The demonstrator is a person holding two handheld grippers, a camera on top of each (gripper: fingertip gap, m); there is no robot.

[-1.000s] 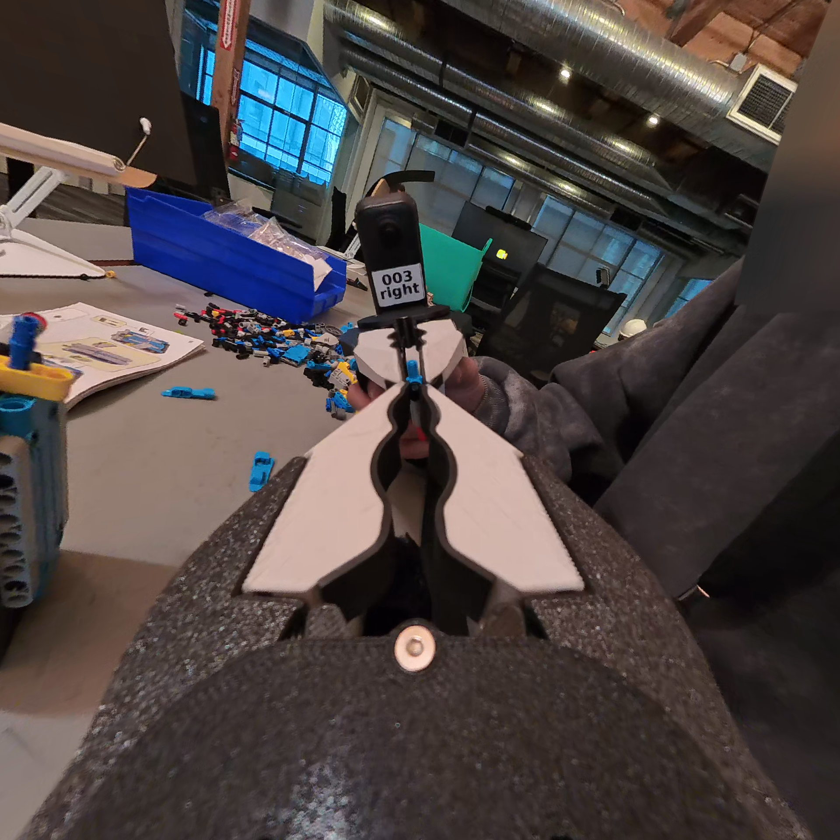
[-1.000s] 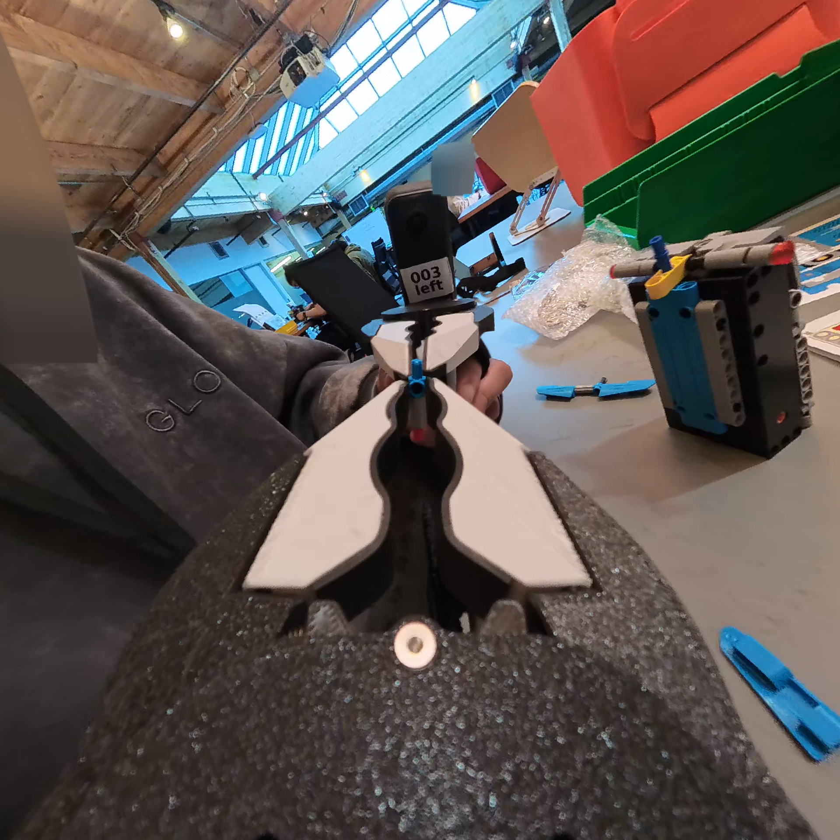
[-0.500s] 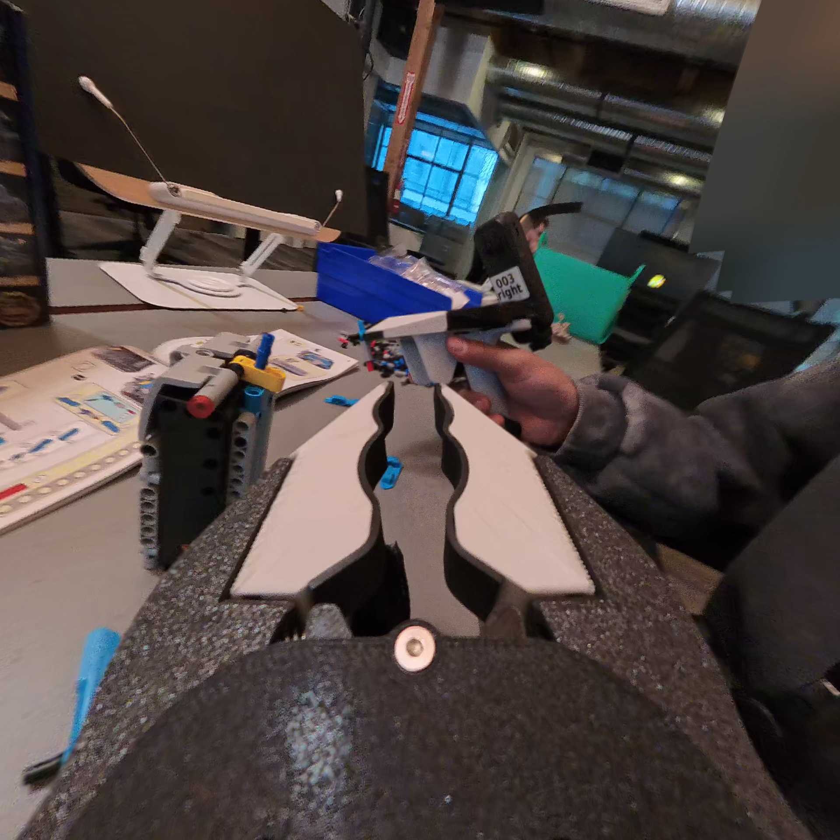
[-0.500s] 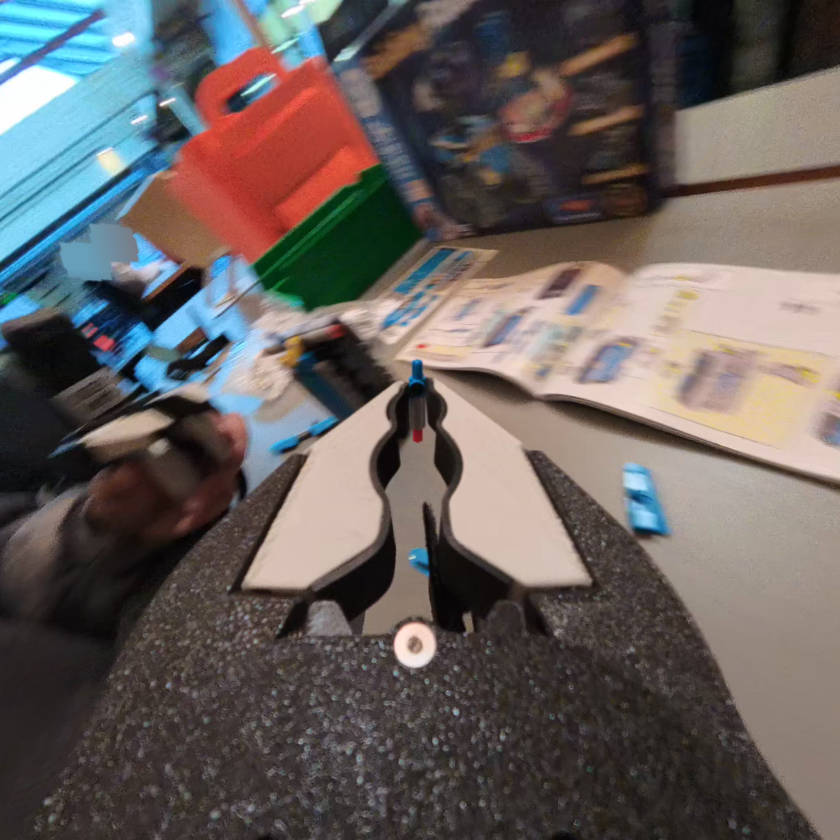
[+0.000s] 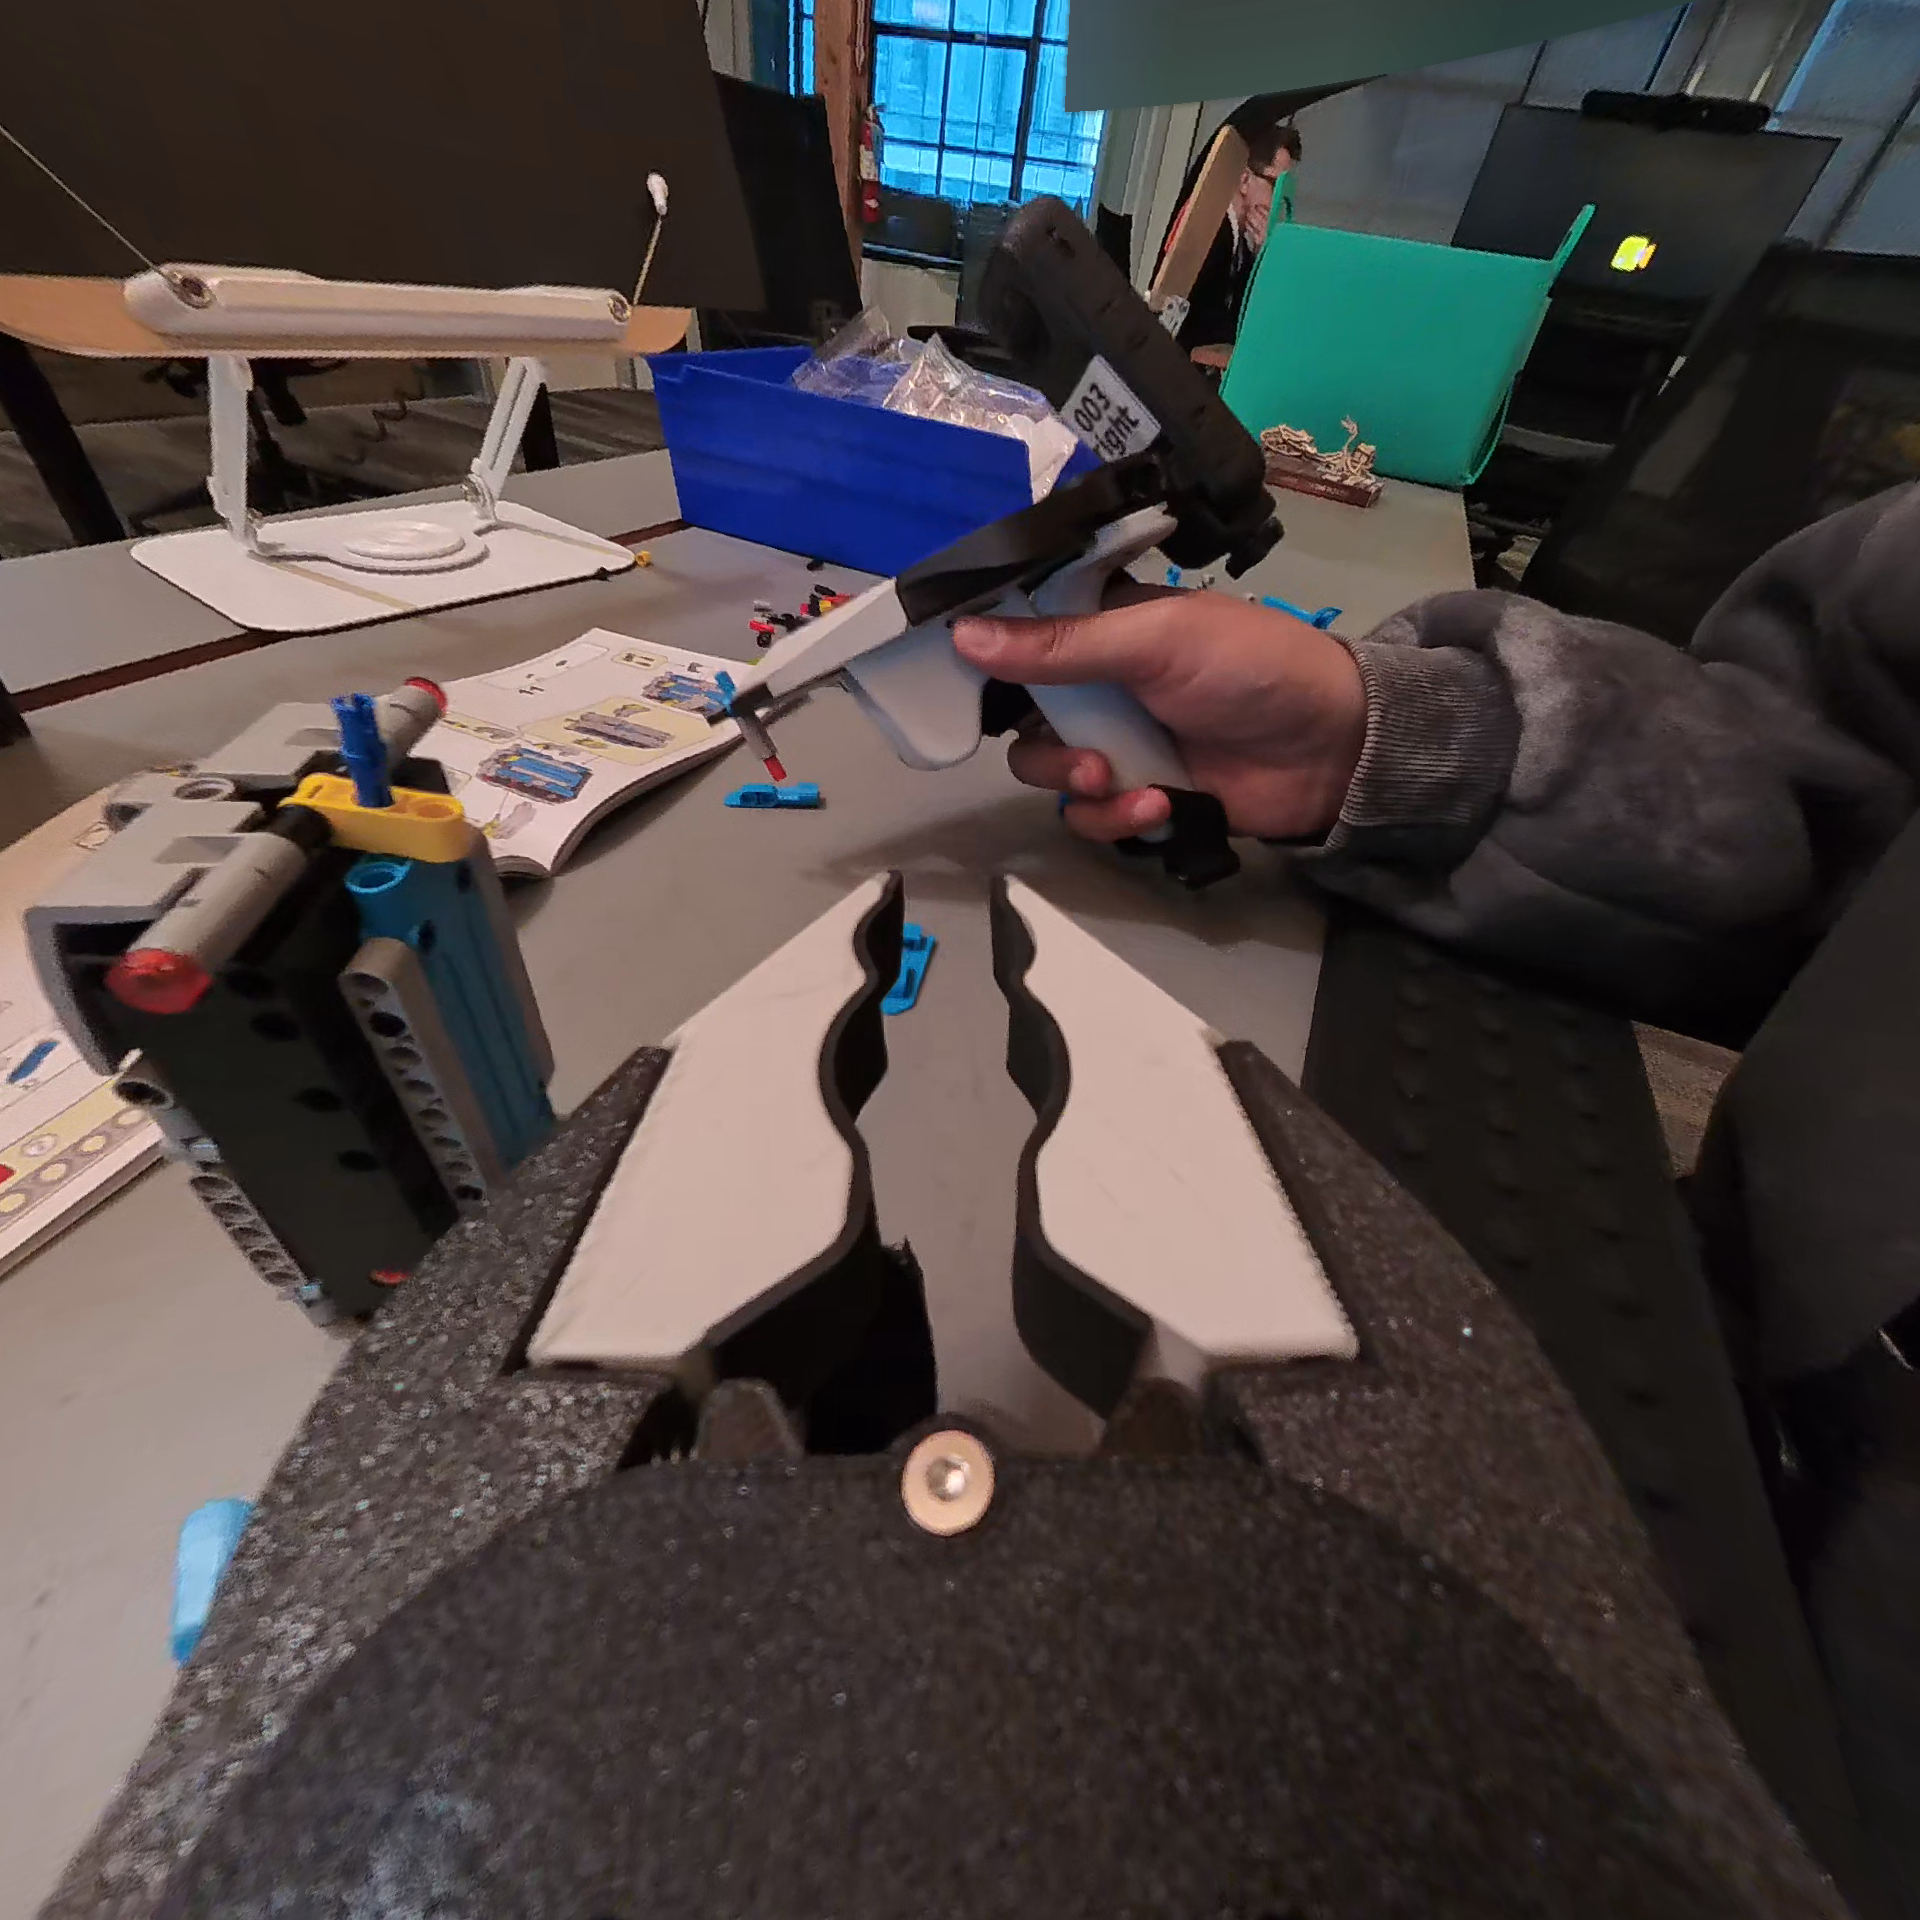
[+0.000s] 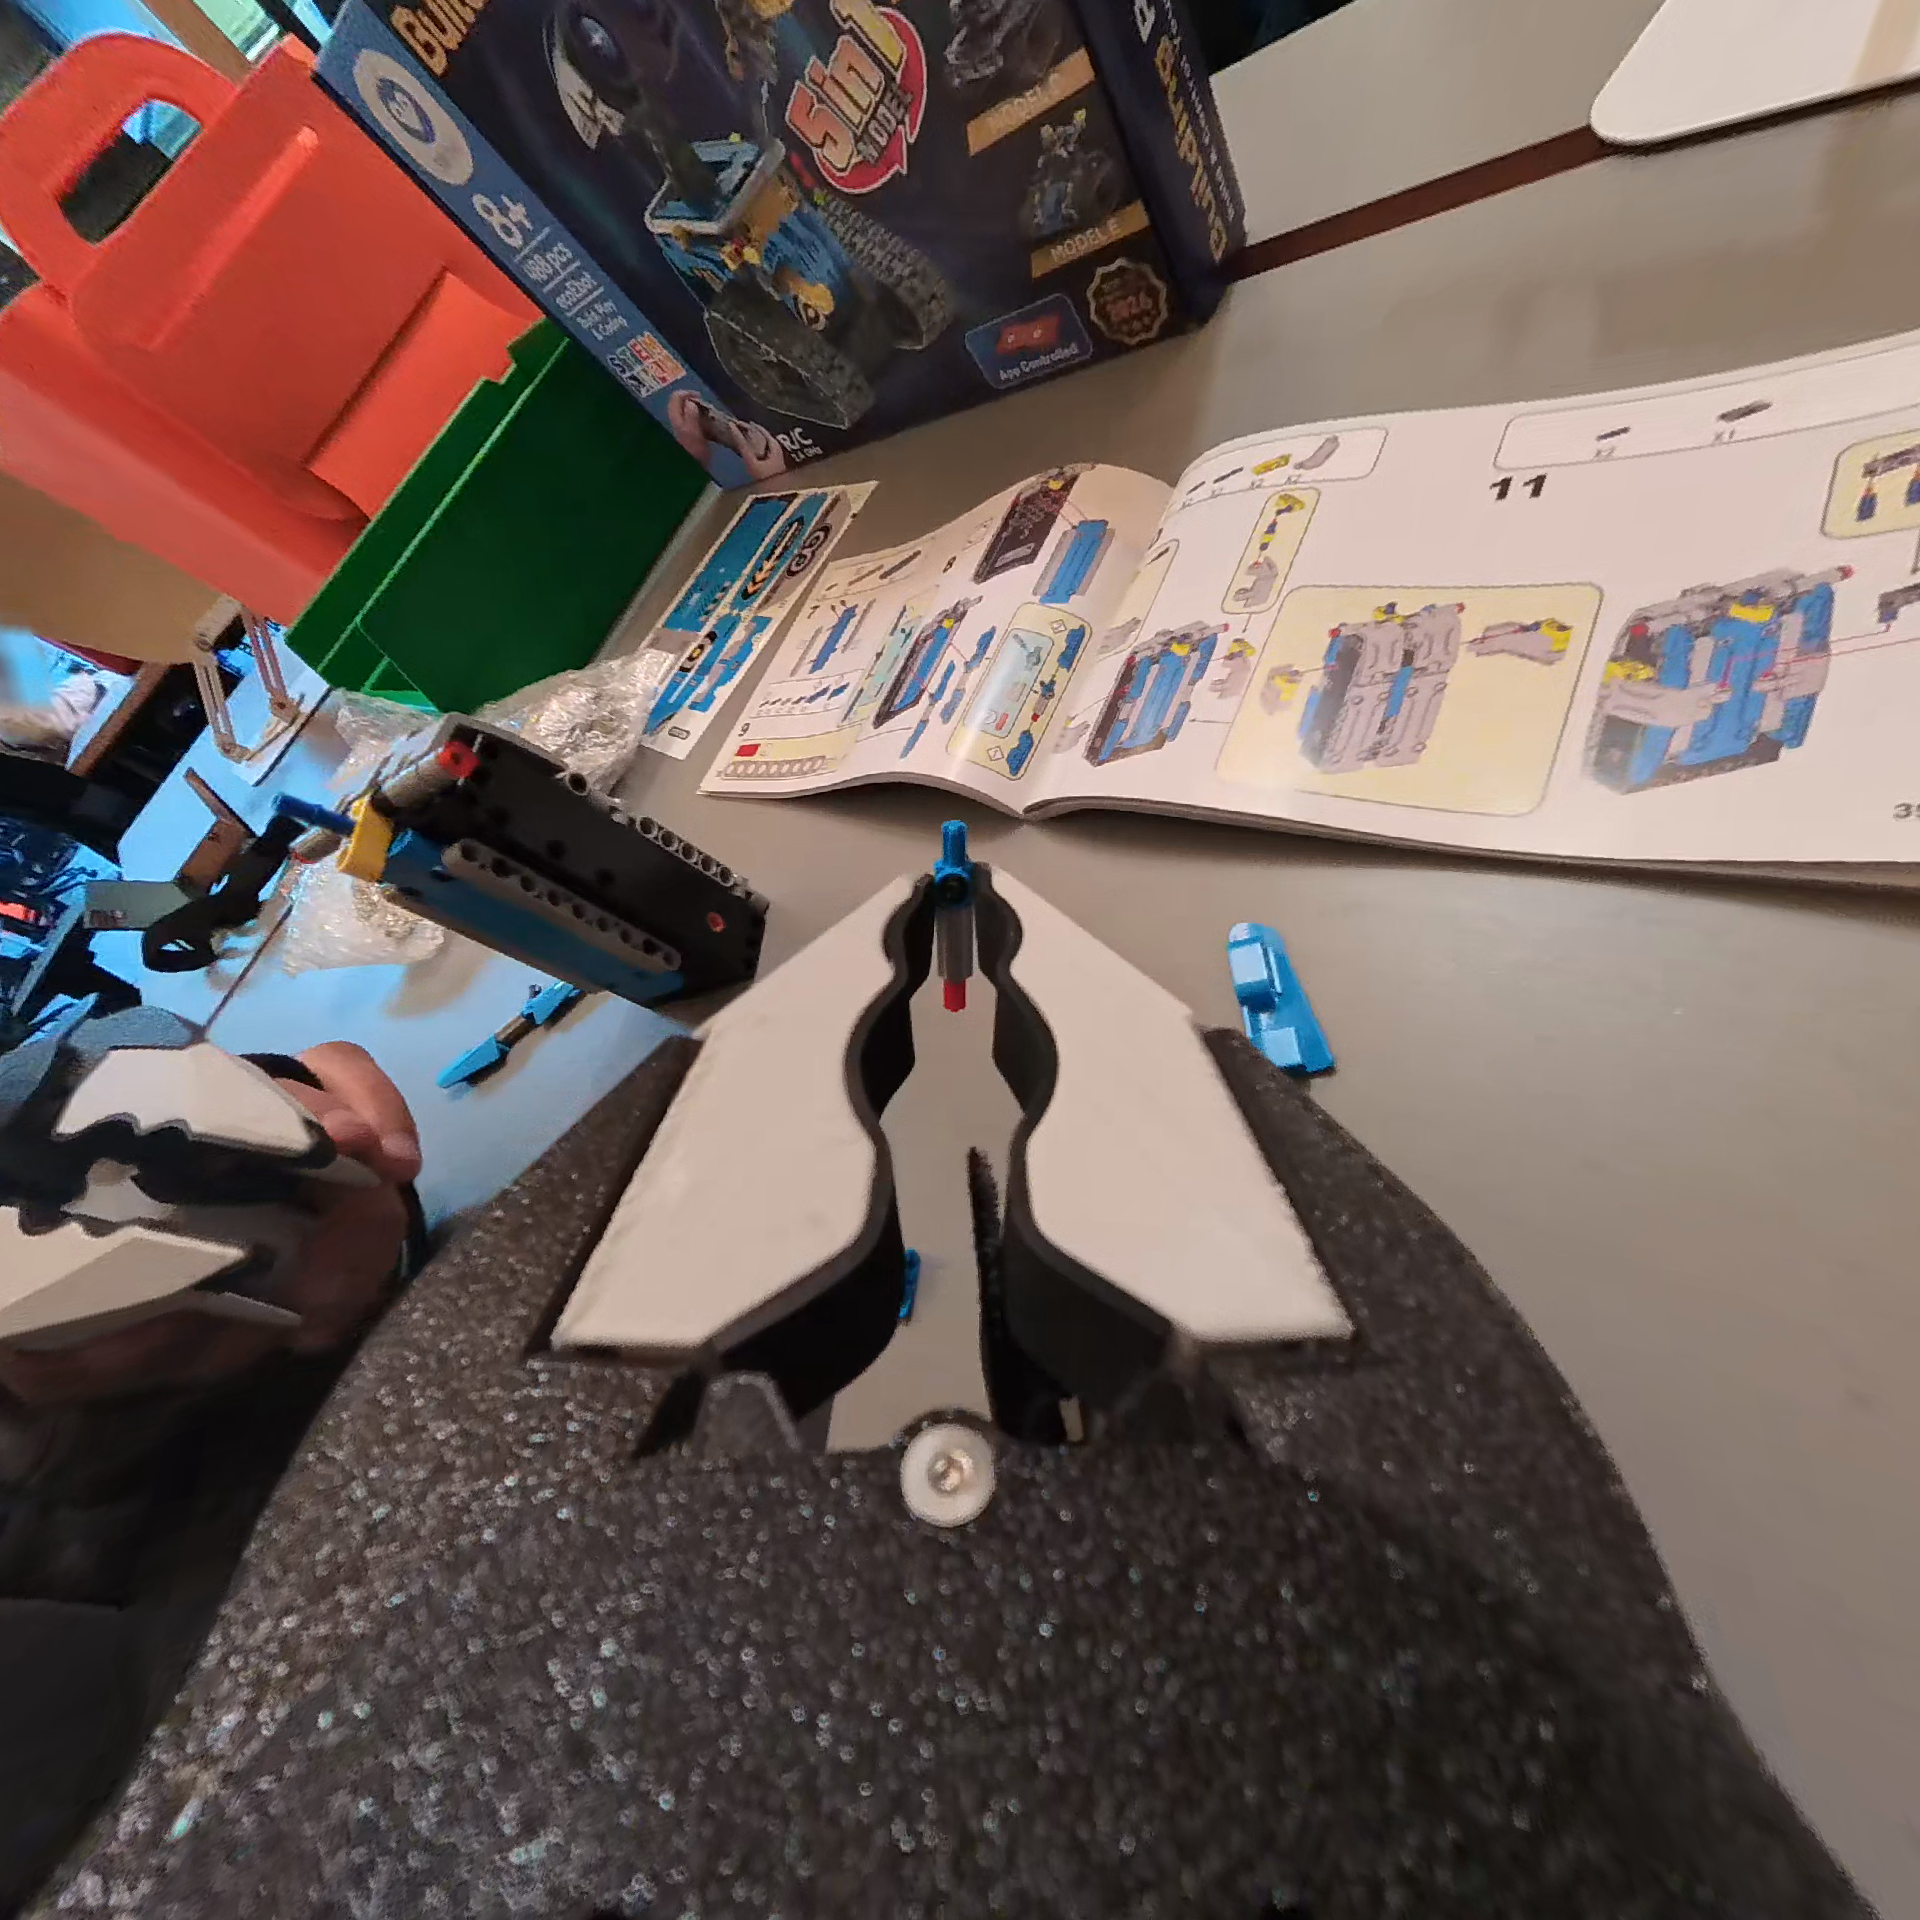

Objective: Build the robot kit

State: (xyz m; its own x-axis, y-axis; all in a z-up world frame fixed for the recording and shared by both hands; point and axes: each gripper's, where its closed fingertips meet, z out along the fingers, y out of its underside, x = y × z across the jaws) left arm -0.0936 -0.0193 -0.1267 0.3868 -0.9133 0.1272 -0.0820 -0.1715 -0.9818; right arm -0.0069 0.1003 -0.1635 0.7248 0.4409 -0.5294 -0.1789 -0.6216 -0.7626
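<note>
My right gripper (image 6: 951, 883) is shut on a small pin (image 6: 951, 940) with a blue head, grey shaft and red tip, held above the grey table (image 6: 1558, 1195). The left wrist view shows it (image 5: 740, 709) in a person's hand (image 5: 1195, 717), with the pin (image 5: 758, 736) hanging from its tips. My left gripper (image 5: 945, 894) is open and empty, low over the table. A black, blue and grey brick assembly (image 5: 312, 1018) with a yellow beam on top stands to its left. It also shows in the right wrist view (image 6: 561, 862).
An open instruction booklet (image 6: 1351, 644) and a dark product box (image 6: 831, 208) lie ahead of the right gripper, with orange (image 6: 208, 343) and green (image 6: 488, 561) bins. Loose blue pieces (image 6: 1273, 997) (image 5: 774, 798) (image 5: 906, 971) lie on the table. A blue bin (image 5: 852, 468) and white stand (image 5: 384, 540) sit farther back. The tips of one gripper are about 15 cm away from the tips of the other.
A second ago both grippers met tip to tip at the pin. The left gripper has opened and let go. Both have swung apart toward the table, the right still holding the pin.
</note>
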